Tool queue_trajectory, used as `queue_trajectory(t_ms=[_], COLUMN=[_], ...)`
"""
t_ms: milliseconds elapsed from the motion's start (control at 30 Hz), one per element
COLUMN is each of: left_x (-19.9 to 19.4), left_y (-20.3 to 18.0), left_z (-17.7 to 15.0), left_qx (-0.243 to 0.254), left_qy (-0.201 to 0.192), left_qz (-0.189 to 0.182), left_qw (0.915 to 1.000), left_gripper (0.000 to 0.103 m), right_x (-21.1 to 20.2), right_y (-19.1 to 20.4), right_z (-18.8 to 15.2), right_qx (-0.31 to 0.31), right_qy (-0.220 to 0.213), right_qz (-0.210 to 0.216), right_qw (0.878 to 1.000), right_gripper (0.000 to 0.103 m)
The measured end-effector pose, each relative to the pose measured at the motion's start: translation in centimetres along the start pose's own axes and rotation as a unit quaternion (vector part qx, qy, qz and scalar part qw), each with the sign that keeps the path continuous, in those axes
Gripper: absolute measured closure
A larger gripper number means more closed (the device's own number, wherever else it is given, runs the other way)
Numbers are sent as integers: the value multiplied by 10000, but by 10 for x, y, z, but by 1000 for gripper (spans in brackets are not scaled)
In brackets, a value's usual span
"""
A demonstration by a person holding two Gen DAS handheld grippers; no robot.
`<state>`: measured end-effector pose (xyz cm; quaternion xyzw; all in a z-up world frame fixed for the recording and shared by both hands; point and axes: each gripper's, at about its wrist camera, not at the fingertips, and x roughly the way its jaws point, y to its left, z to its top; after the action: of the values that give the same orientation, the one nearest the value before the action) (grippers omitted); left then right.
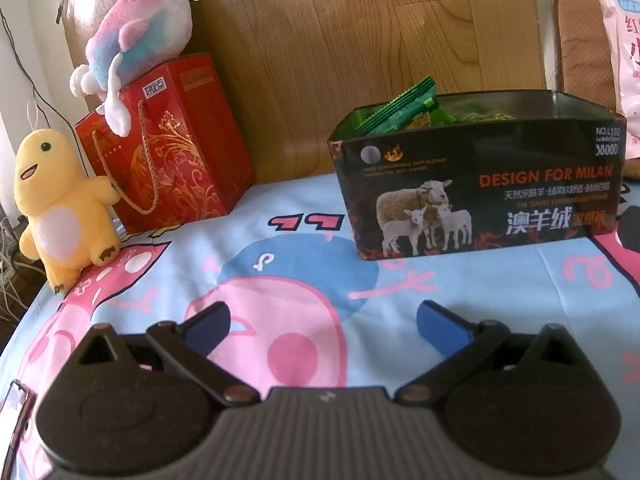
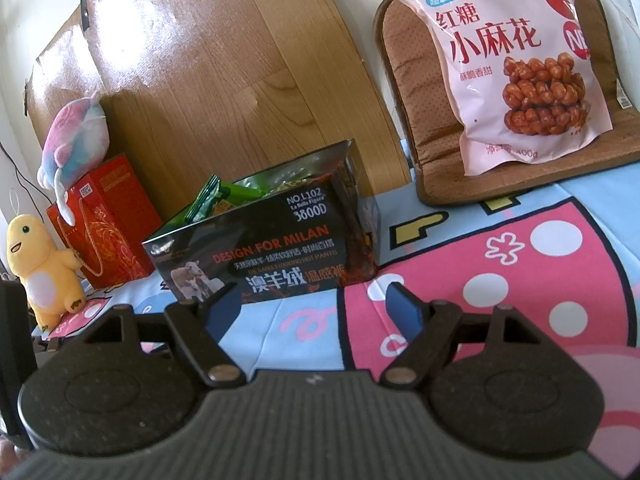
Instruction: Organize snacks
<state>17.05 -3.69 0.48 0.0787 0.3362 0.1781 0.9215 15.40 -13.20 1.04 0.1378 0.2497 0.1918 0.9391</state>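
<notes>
A black box printed with sheep (image 1: 480, 184) (image 2: 256, 252) stands open-topped on the cartoon sheet, with green snack packets (image 1: 404, 108) (image 2: 212, 196) sticking out of it. A large pink snack bag (image 2: 516, 60) (image 1: 620, 52) leans on a brown cushion (image 2: 416, 92) at the back right. My left gripper (image 1: 324, 320) hovers over the sheet in front of the box, open, with nothing between its blue pads. My right gripper (image 2: 316, 308) is also open and holds nothing, just short of the box's near right corner.
A red gift bag (image 1: 176, 140) (image 2: 108, 224) stands at the back left with a pink-and-blue plush (image 1: 140, 28) (image 2: 76, 144) on top. A yellow plush (image 1: 60, 212) (image 2: 40, 264) sits beside it. A wooden board (image 1: 360, 40) backs the bed. Cables hang at the far left.
</notes>
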Motion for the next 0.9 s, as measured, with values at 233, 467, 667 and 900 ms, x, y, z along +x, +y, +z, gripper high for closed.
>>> queue_trajectory(t_ms=[233, 467, 667, 900], left_x=[1, 0, -4, -5], left_y=[2, 1, -2, -1], left_z=[0, -1, -2, -2], left_qx=[-62, -55, 32, 32], left_qy=[30, 17, -76, -116], left_qz=[-87, -101, -231, -349], left_qw=[9999, 9999, 9997, 9993], left_gripper=[0, 0, 0, 0], right_x=[0, 0, 0, 0], right_y=[-1, -1, 0, -1], right_z=[0, 0, 0, 0], right_qx=[20, 11, -4, -1], right_qy=[-1, -2, -2, -3], right_qz=[-8, -20, -24, -28], right_qw=[10000, 10000, 10000, 10000], right_gripper=[22, 22, 22, 22])
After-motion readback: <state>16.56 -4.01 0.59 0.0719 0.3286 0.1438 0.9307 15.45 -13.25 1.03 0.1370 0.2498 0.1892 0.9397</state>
